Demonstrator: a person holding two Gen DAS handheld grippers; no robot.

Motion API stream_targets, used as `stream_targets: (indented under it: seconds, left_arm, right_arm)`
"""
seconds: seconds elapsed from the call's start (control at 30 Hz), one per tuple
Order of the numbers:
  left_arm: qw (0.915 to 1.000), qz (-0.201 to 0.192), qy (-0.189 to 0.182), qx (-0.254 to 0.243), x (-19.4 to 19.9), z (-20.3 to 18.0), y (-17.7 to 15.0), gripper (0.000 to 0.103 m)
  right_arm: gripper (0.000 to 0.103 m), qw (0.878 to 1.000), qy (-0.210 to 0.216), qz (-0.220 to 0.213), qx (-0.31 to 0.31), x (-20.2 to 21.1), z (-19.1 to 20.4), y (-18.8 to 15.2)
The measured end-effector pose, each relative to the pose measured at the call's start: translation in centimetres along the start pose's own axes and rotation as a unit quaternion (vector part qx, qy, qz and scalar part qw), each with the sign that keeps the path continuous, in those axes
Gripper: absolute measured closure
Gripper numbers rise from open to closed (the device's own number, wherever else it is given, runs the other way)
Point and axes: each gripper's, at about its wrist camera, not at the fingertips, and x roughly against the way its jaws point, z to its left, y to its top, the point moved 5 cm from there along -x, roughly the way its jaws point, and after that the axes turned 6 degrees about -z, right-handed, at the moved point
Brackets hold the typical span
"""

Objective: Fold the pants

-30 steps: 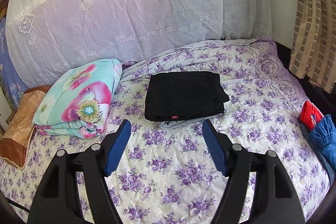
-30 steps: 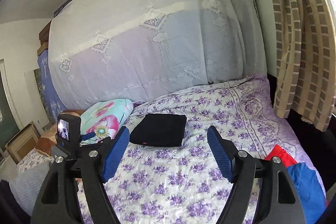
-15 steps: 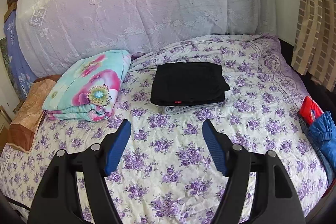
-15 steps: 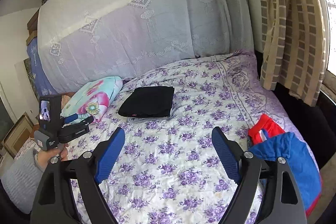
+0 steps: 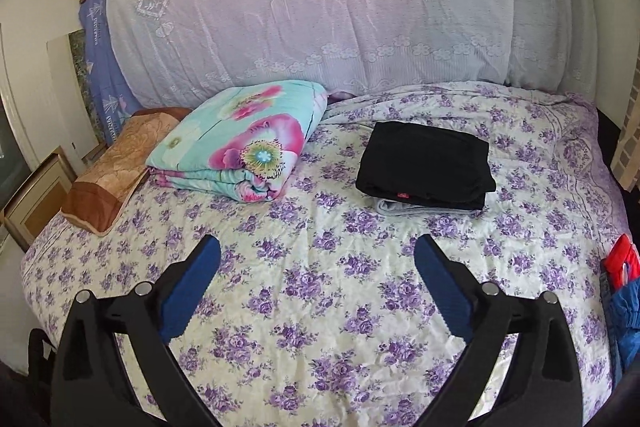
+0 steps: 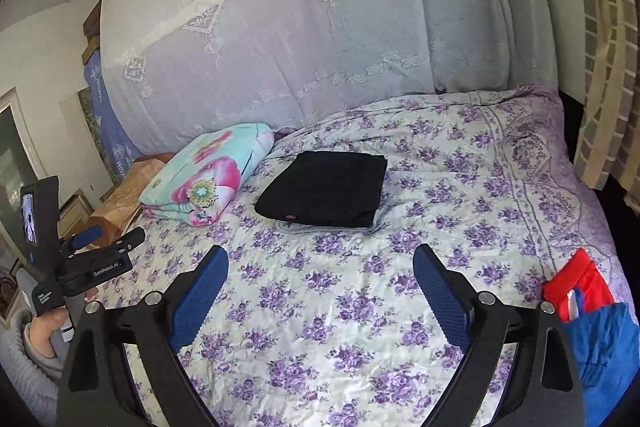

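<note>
1. I am looking along the left gripper (image 5: pixel 316 245), whose two blue fingers are spread wide apart and gripping nothing, hovering above the flowered bedspread (image 5: pixel 328 291).
2. I am seeing the black pants (image 5: pixel 426 165) lying folded into a neat rectangle on the bed, well ahead of the left gripper and slightly to its right, not touching it.
3. I am noticing one small red label on the front edge of the pants, and one pale grey garment (image 5: pixel 404 207) peeking out from beneath them.
4. I am looking along the right gripper (image 6: pixel 320 255), also spread wide and holding nothing; the pants (image 6: pixel 326 189) are lying well ahead of it, roughly centred between its fingers.
5. I am counting one folded pair of pants, and two grippers.
6. I am seeing one folded floral quilt (image 5: pixel 244 143), turquoise and pink, lying left of the pants, apart from them, and one brown pillow (image 5: pixel 116 163) further left, touching the quilt.
7. I am seeing one heap of red and blue clothing (image 6: pixel 592 319) at the bed's right edge, near the right gripper.
8. In the right wrist view, I am seeing the left gripper (image 6: pixel 108 243) at the far left, held in a hand (image 6: pixel 42 337).
</note>
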Motion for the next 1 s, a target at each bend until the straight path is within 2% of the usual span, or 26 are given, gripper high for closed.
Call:
stream_targets:
  seconds: [0.1, 0.23, 0.4, 0.53, 0.9, 1.0]
  left_arm:
    - [0.9999, 0.014, 0.007, 0.004, 0.4, 0.2, -1.0, 0.006]
    - [0.9995, 0.029, 0.005, -0.009, 0.7, 0.1, -2.1, 0.005]
    - [0.998, 0.039, -0.028, -0.042, 0.8, -0.6, -3.0, 0.005]
    - [0.9962, 0.037, -0.057, -0.054, 0.9, -1.2, -3.1, 0.005]
    - [0.9947, 0.027, -0.088, -0.046, 1.1, -1.9, -2.8, 0.005]
    - [0.9945, 0.005, -0.095, -0.044, 1.4, -2.2, -2.4, 0.005]
  right_arm:
    - [0.009, 1.0, 0.01, 0.01, -0.002, -0.9, 0.8, -0.8]
    - [0.007, 0.999, -0.001, 0.013, -0.03, -1.0, 1.8, -2.2]
    - [0.006, 0.996, -0.056, 0.01, -0.066, -0.6, 2.8, -4.2]
    - [0.006, 0.995, -0.064, 0.024, -0.069, -0.5, 4.0, -5.4]
    - [0.006, 0.997, -0.063, 0.011, -0.04, -0.4, 5.3, -4.5]
    - [0.005, 0.997, -0.06, 0.009, -0.037, -0.6, 5.2, -4.2]
